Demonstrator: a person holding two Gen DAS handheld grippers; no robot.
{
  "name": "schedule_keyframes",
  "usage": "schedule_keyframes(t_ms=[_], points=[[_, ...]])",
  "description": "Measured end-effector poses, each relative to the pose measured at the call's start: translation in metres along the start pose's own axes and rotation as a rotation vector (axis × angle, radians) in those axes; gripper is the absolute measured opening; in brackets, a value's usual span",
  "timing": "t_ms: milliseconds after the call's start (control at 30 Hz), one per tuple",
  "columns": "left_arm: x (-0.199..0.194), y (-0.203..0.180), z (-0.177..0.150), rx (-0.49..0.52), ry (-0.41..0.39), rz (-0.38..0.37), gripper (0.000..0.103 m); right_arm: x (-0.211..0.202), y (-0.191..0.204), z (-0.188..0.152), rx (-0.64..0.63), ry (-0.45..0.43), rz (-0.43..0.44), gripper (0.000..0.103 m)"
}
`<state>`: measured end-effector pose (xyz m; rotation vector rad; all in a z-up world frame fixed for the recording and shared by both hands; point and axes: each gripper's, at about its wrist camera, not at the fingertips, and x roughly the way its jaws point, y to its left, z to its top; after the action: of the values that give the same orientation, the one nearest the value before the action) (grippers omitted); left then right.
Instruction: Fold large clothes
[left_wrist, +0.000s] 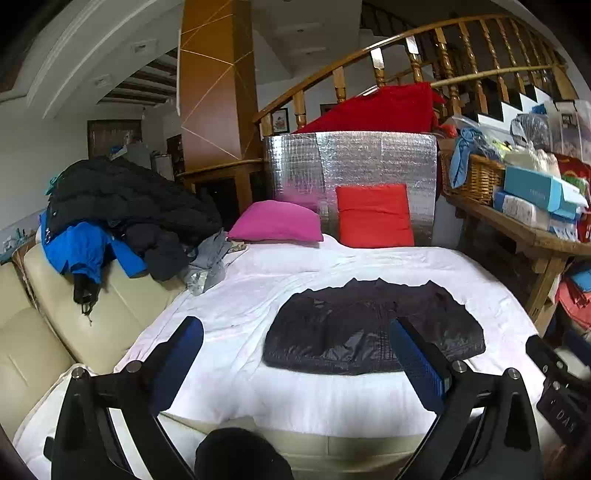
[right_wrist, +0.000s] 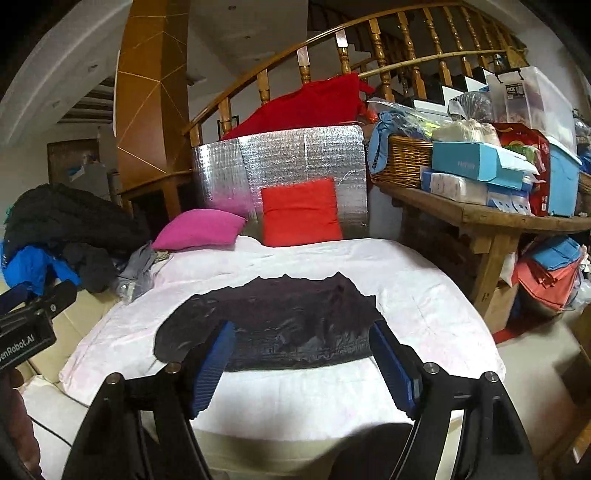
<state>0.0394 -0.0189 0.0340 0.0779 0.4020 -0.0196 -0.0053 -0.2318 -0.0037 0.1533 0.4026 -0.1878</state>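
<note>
Black jacket (left_wrist: 373, 328) lies folded on white sheet (left_wrist: 295, 398)

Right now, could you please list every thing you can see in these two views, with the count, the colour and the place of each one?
dark jacket: one, black, folded flat on the middle of the white cover.
white cover: one, white, spread over the bed or sofa.
pink cushion: one, magenta, at the far end, left.
red cushion: one, red, leaning on the silver panel.
silver panel: one, foil, upright behind the cushions.
clothes pile: one heap, black, blue and grey, left, on the cream sofa.
wicker basket: one, brown, on the wooden table at right.
boxes: several, mostly blue and white, on that table.
left gripper: one, black with blue pads, open, empty.
right gripper: one, same colours, open, empty.
</note>
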Motion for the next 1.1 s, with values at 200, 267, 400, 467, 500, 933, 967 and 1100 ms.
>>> schedule_keyframes(t_ms=[200,267,400,467,500,933,967,1100], points=[[-0.028,0.009,-0.007,-0.008,-0.001,0.034,0.1,-0.025,0.013,-0.008,-0.01,0.003,0.01,0.079],[-0.034,0.011,-0.01,-0.007,-0.001,0.038,0.1,-0.03,0.016,-0.01,-0.011,0.006,0.017,0.079],[-0.047,0.017,-0.014,-0.002,-0.02,0.065,0.101,-0.037,0.018,-0.012,-0.007,0.006,0.031,0.079],[-0.052,0.02,-0.015,-0.009,-0.032,0.076,0.1,-0.038,0.02,-0.013,-0.012,0.004,0.032,0.079],[-0.054,0.022,-0.014,-0.015,-0.038,0.078,0.1,-0.038,0.022,-0.014,-0.014,0.005,0.035,0.079],[-0.051,0.021,-0.016,-0.001,-0.037,0.075,0.101,-0.033,0.023,-0.018,-0.005,0.015,0.034,0.079],[-0.051,0.021,-0.016,-0.002,-0.036,0.074,0.101,-0.033,0.023,-0.018,-0.005,0.016,0.036,0.079],[-0.051,0.023,-0.016,-0.008,-0.035,0.079,0.101,-0.031,0.022,-0.018,-0.008,0.022,0.039,0.079]])
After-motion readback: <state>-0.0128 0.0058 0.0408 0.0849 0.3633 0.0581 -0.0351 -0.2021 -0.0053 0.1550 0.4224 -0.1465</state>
